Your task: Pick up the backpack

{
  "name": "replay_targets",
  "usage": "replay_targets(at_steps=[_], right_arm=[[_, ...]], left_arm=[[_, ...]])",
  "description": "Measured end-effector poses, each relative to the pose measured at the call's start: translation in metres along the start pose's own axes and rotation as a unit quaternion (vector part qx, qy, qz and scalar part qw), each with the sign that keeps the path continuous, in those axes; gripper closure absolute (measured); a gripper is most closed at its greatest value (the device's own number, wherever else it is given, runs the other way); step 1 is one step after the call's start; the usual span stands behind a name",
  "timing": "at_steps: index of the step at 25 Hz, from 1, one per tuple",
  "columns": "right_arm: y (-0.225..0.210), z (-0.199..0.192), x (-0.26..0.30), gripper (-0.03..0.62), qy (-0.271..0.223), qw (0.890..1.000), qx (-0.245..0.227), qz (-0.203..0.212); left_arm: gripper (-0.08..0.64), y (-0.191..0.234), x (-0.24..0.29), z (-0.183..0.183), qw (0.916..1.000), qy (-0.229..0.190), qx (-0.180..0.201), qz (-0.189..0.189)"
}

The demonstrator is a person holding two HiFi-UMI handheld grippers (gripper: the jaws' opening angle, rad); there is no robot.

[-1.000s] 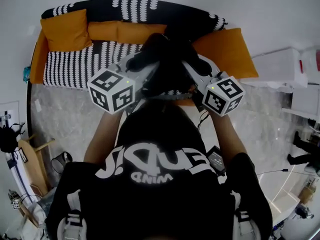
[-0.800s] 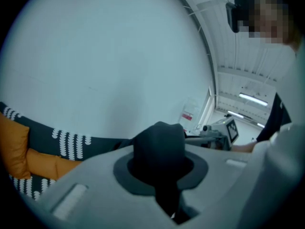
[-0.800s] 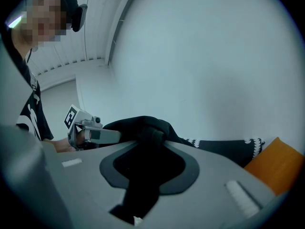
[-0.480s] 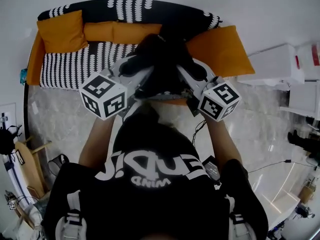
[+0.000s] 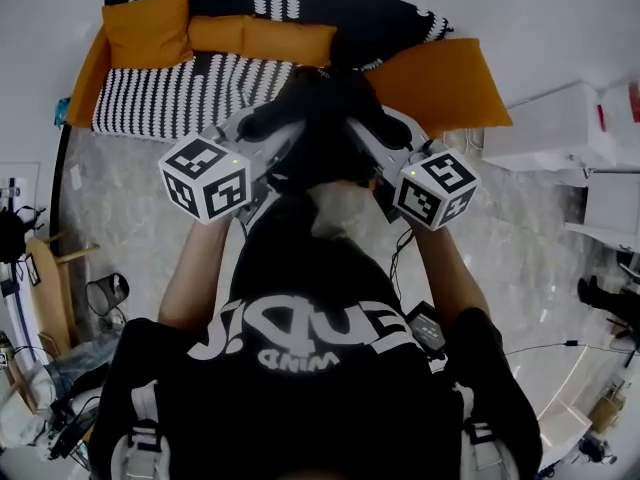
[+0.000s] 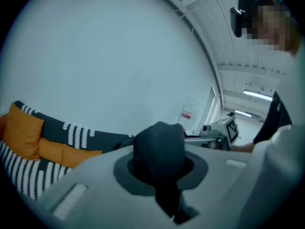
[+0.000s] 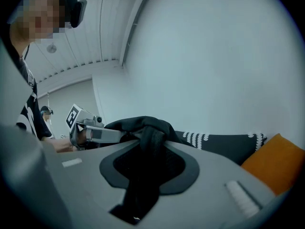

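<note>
Head view: black backpack [image 5: 322, 118] hangs between the two grippers in front of the person, near the striped sofa [image 5: 180, 103]. Left gripper [image 5: 288, 133] and right gripper [image 5: 358, 133] each have their jaws clamped on a fold of its dark fabric, one at each side.
</note>
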State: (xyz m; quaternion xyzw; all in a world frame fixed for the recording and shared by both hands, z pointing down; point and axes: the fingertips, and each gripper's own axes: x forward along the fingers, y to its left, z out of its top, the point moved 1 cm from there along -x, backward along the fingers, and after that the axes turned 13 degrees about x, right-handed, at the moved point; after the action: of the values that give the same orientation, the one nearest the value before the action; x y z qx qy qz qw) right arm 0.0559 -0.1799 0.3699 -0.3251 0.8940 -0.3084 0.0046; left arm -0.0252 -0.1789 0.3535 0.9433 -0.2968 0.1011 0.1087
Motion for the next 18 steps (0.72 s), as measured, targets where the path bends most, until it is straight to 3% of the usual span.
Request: replay_targets(at_steps=[11,18], right_arm=[[0.057,-0.071,-0.077,0.503,0.049,0.998,0.018,0.035],[0.097,-0.087,-0.099,0.503,0.039,0.999,0.007,0.01]], left_arm=[[0.503,-0.103,-0.051,-0.042,0.9986,0.015,-0.041,0.029],[0.503,-0.135,-0.085,-0.043,0.9994,0.015,-0.028,0.012]])
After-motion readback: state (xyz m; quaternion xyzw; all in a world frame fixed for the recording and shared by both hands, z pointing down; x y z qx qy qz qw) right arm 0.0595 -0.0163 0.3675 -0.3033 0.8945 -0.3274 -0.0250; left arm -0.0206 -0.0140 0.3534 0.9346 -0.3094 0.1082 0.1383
